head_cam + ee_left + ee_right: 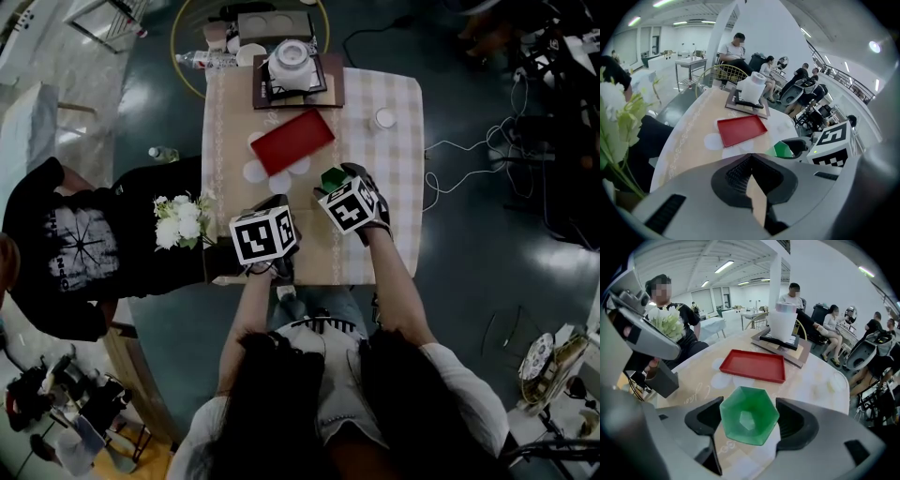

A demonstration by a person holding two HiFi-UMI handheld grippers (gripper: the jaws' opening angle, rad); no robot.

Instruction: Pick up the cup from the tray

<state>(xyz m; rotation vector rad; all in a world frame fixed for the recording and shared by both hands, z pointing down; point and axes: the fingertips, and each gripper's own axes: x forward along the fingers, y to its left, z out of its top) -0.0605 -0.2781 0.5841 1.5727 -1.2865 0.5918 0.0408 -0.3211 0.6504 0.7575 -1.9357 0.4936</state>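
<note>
While right tool pinches green cup, left tool alongside, jaws together

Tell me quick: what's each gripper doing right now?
Left gripper: shut, holding nothing.
Right gripper: closed on the green cup, clear of the red tray.
</note>
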